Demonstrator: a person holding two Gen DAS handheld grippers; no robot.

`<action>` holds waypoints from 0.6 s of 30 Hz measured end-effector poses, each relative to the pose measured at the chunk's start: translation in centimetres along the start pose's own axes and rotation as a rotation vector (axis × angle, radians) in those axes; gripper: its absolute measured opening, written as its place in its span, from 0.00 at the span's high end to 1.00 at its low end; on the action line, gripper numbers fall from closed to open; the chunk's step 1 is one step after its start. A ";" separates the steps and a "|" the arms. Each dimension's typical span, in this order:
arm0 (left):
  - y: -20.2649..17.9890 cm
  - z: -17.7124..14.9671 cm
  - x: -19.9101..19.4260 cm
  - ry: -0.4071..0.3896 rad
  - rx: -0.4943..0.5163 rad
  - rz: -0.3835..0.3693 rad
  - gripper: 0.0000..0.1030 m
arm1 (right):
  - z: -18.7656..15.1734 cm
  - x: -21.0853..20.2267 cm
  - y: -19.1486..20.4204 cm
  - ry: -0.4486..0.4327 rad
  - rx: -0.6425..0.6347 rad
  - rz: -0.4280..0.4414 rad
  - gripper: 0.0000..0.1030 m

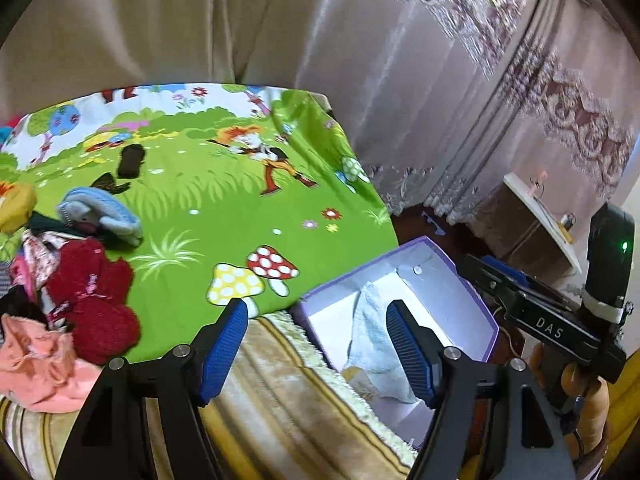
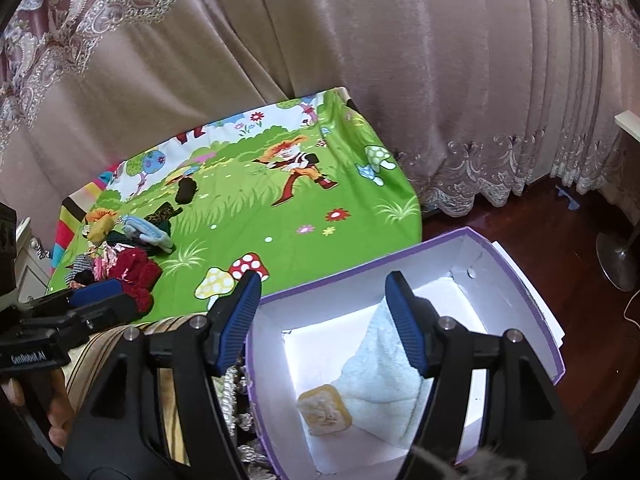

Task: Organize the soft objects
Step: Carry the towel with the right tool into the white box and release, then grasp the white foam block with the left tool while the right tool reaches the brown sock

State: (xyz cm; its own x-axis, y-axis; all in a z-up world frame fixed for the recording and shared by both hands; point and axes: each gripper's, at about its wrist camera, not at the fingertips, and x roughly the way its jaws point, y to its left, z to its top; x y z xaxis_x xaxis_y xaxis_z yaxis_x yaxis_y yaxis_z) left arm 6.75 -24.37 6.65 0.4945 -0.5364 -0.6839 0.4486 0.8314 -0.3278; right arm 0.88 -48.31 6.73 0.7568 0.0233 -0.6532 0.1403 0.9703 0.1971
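Your right gripper (image 2: pixel 320 320) stood with jaws apart, nothing between the pads, hanging over the purple-rimmed box (image 2: pixel 520 280). Inside the box lay a pale blue towel (image 2: pixel 380 376), crumpled toward the right side, with a small yellow-brown item (image 2: pixel 324 410) touching its left edge; what that item was could not be made out.

Your left gripper (image 1: pixel 316 344) was likewise released and empty, over the striped blanket edge (image 1: pixel 280 392) between the box (image 1: pixel 472 280) and the green cartoon sheet (image 1: pixel 240 208).

On the sheet's left side sat the remaining pile: a dark red fuzzy piece (image 1: pixel 96 296), a pink cloth (image 1: pixel 40 368), a blue-grey knitted item (image 1: pixel 100 216), a yellow piece (image 1: pixel 16 208). A dark small item (image 1: pixel 130 160) lay apart, farther back. Curtains (image 2: pixel 360 60) hung behind.
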 end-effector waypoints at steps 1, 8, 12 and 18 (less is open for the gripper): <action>0.5 0.1 -0.4 -0.008 -0.009 0.003 0.30 | 0.1 0.0 0.3 0.002 -0.006 0.002 0.33; 5.3 0.2 -3.7 -0.076 -0.095 0.062 0.30 | 0.3 0.3 2.6 0.017 -0.055 0.024 0.32; 9.1 -0.2 -5.8 -0.105 -0.164 0.113 0.30 | 0.6 0.6 4.2 0.027 -0.093 0.034 0.32; 15.4 -0.8 -9.1 -0.146 -0.268 0.200 0.30 | 1.2 1.3 6.7 0.040 -0.136 0.063 0.31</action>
State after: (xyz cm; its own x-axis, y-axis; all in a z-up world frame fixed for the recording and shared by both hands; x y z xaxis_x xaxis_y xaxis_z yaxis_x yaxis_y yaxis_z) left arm 8.61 -6.55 7.29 0.6627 -0.3581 -0.6577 0.1303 0.9200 -0.3696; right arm 3.58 -42.09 8.06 0.7351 0.0924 -0.6716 0.0035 0.9901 0.1401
